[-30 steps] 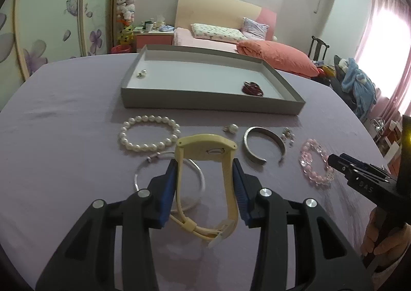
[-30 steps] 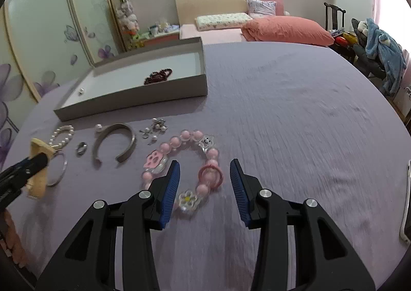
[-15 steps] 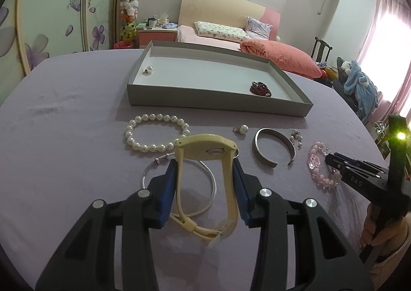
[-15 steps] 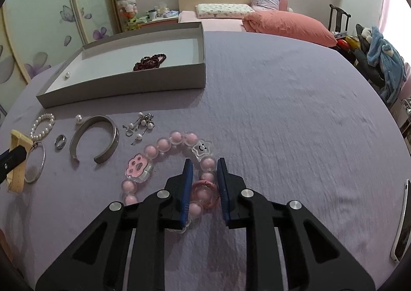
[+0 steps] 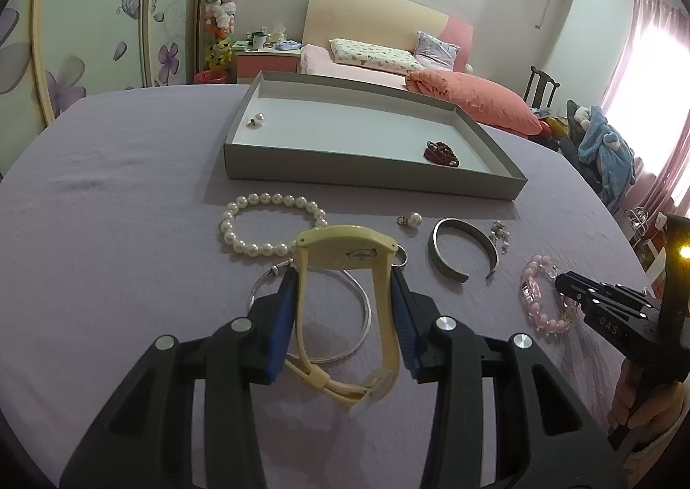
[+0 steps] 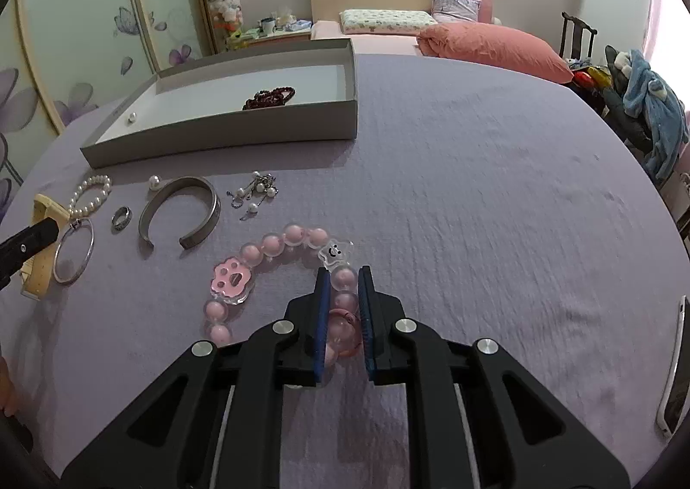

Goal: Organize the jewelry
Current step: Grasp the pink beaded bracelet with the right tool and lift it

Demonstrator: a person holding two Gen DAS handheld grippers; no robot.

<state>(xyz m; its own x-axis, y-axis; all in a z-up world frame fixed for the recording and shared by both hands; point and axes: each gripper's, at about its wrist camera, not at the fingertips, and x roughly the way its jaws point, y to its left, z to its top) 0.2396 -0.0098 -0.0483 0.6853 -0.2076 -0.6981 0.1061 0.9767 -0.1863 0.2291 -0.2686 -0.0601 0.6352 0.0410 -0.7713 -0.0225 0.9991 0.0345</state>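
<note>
My left gripper (image 5: 343, 277) is shut on a cream-yellow watch (image 5: 345, 249), held just above the purple tablecloth. My right gripper (image 6: 343, 277) is shut on a pink bead bracelet (image 6: 276, 245) with a paw charm and a star charm; it also shows in the left wrist view (image 5: 537, 299). The grey tray (image 5: 371, 176) lies beyond and holds a dark red bracelet (image 5: 440, 152) and a pearl earring (image 5: 257, 119). On the cloth lie a pearl bracelet (image 5: 267, 224), a thin silver hoop (image 5: 358, 303), a silver cuff (image 5: 461, 249), a pearl earring (image 5: 412, 219) and a ring (image 6: 120, 216).
A cluster of small pearl earrings (image 6: 254, 191) lies by the cuff. A white phone (image 6: 675, 368) lies at the table's right edge. A bed with pink bedding (image 5: 470, 96) and a chair with a blue plush (image 5: 603, 148) stand beyond the table.
My right gripper has closed from open onto the pink bead bracelet and drawn it slightly. My left gripper keeps hold of the watch and has lifted a little toward the tray.
</note>
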